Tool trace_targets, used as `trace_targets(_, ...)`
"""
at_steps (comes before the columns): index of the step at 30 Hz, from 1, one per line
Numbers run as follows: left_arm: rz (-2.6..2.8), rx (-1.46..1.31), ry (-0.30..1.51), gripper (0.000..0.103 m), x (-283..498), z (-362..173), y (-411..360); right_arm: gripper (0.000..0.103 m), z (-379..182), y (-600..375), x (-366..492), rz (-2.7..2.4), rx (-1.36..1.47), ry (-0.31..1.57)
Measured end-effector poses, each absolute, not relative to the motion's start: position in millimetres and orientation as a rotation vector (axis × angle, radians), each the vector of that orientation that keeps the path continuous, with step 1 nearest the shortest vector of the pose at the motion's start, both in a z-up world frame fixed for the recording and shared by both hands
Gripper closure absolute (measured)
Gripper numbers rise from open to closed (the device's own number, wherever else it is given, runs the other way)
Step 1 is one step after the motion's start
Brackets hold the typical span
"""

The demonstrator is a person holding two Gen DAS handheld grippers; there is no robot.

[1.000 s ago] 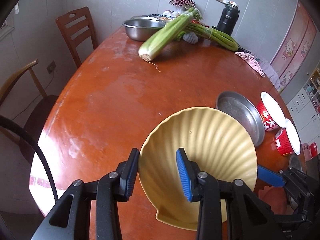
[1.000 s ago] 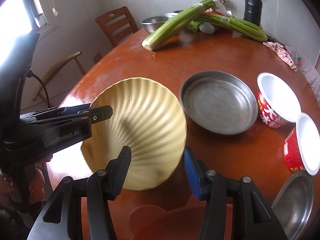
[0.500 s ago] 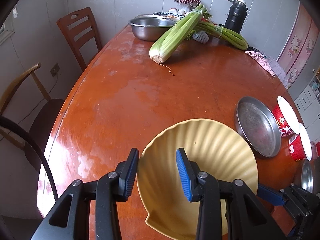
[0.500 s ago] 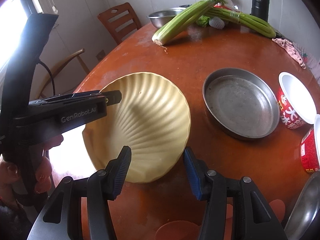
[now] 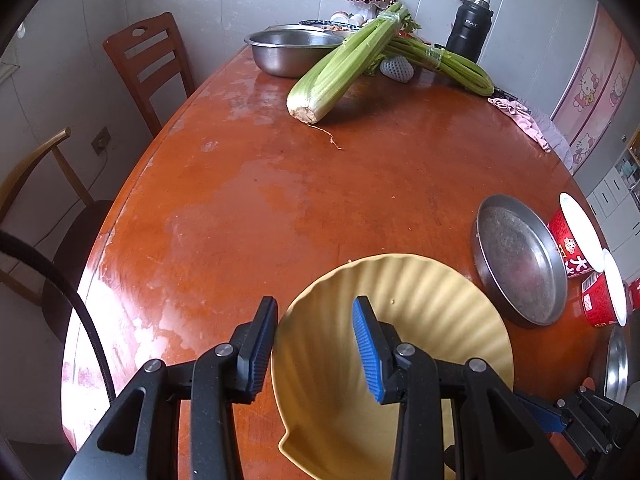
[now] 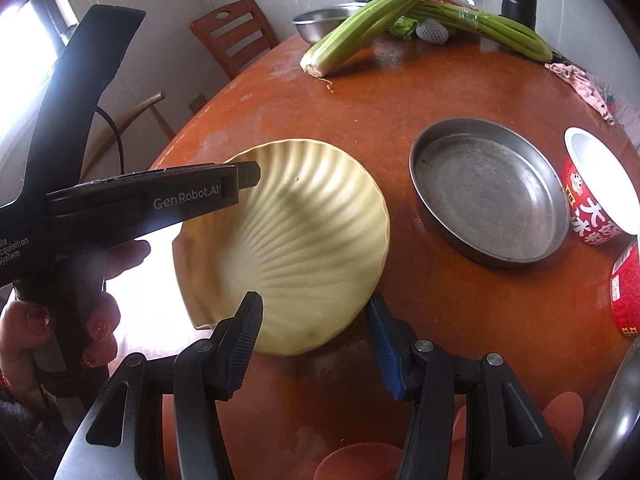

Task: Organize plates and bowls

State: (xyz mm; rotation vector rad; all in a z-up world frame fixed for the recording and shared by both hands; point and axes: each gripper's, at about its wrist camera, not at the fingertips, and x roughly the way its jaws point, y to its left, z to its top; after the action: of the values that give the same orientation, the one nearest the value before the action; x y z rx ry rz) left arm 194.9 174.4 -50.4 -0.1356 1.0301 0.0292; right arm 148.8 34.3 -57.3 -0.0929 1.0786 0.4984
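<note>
A yellow shell-shaped plate (image 5: 420,320) (image 6: 300,232) hangs tilted over the near part of the orange table (image 5: 260,200). My left gripper (image 5: 314,344) is shut on its left rim, one pad inside the plate and one outside. In the right wrist view that gripper's finger (image 6: 192,200) lies across the plate's far-left edge. My right gripper (image 6: 316,328) is shut on the near-right rim, and it shows low and to the right in the left wrist view (image 5: 560,416). To the right of the plate, a round steel pan (image 5: 520,256) (image 6: 488,188) sits apart from it.
Two red paper bowls (image 6: 596,200) (image 6: 626,292) and a steel dish (image 6: 612,412) stand at the right edge. Celery (image 5: 344,72), a steel bowl (image 5: 292,50), a black flask (image 5: 468,28) and a pink cloth (image 5: 520,120) lie at the far end. Wooden chairs (image 5: 148,68) stand on the left.
Both grippers have carried the yellow plate down and away from the steel pan, so a strip of table now shows between them. Neither grip has changed.
</note>
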Motion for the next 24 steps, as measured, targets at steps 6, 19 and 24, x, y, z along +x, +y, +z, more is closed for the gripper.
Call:
trace_targets(6,0.019,-0.119,1.023,0.065,197.2,-50.3,166.1,0.046,-58.1,28.6,148.9,0.488,-0.084,1.082)
trace_targets(19,0.046,-0.102,1.009,0.055,190.8,-46.0,167.3,0.047,-51.8,19.9,146.8,0.482,-0.052,1.054)
trace_targets(24,0.069,-0.090,0.994,0.050,183.6,-37.8,170.0,0.047,-42.9,13.7,142.3,0.468,-0.041,1.020)
